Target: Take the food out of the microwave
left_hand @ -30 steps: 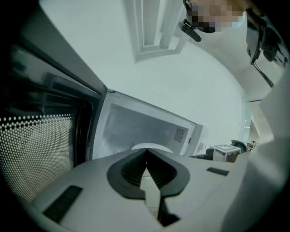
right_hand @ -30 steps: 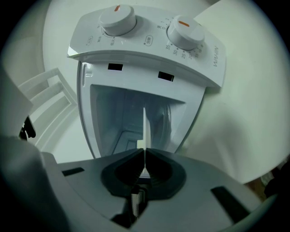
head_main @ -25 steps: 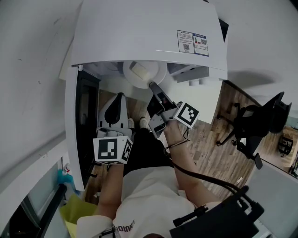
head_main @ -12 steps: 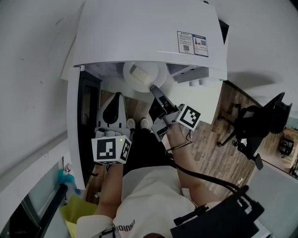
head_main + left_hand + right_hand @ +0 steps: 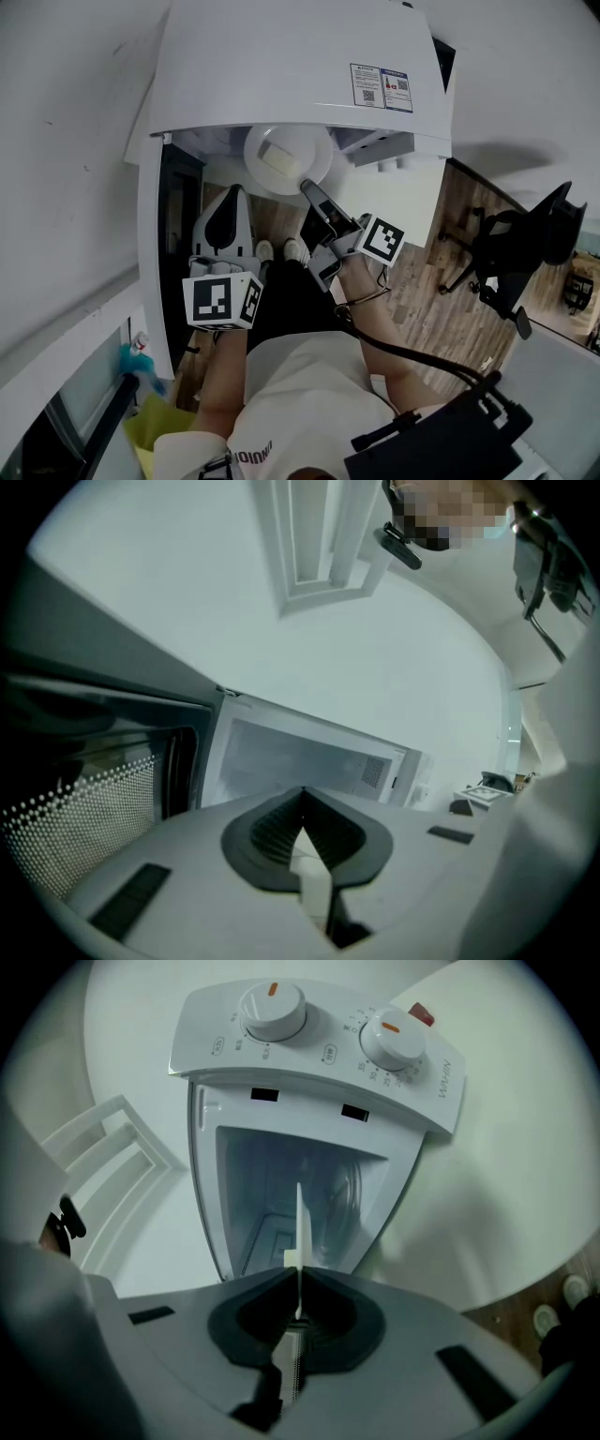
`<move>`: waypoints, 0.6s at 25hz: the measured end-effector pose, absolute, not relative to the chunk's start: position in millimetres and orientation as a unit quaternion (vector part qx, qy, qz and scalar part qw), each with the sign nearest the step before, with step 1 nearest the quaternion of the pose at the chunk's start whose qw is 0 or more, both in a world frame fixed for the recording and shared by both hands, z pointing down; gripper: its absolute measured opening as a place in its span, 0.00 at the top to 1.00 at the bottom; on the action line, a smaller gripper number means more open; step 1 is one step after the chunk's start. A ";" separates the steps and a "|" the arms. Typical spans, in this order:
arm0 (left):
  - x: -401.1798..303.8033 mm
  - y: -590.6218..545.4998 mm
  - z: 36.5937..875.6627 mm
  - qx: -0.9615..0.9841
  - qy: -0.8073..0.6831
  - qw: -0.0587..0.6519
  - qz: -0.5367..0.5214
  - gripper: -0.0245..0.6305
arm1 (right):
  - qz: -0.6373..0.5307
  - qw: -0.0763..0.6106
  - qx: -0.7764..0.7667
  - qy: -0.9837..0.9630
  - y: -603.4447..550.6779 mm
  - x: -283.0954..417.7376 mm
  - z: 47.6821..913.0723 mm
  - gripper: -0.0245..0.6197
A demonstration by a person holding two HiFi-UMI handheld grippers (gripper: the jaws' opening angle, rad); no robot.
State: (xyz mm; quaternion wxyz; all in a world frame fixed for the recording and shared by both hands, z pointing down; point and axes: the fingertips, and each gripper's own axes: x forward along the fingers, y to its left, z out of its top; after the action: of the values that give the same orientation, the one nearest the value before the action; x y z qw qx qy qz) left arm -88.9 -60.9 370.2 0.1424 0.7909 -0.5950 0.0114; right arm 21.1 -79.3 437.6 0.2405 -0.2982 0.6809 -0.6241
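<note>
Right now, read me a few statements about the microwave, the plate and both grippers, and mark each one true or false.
1. The microwave has its door open. True.
2. The right gripper is shut on the rim of the plate. True.
3. The left gripper grips the plate as well. False: its jaws are together with nothing between them, and it is apart from the plate.
4. The plate is bare. False: a pale piece of food lies on it.
5. The microwave is set with a touch keypad. False: it has two dials with orange marks.
</note>
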 end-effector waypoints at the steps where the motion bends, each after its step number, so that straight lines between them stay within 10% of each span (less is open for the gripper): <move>1: -88.8 -60.7 369.3 0.791 -0.595 0.142 0.012 0.94 | -0.624 0.239 -0.296 0.682 -78.2 20.6 436.7 0.91; 15: -90.7 -58.5 360.2 0.787 -0.602 0.138 0.014 0.94 | -0.626 0.225 -0.274 0.694 -65.6 20.7 426.7 0.92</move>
State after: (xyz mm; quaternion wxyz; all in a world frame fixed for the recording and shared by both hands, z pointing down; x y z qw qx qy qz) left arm -90.7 -58.5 360.2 0.1382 0.7866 -0.6016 0.0140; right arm 20.7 -65.6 426.7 0.2245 -0.2744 0.6945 -0.6261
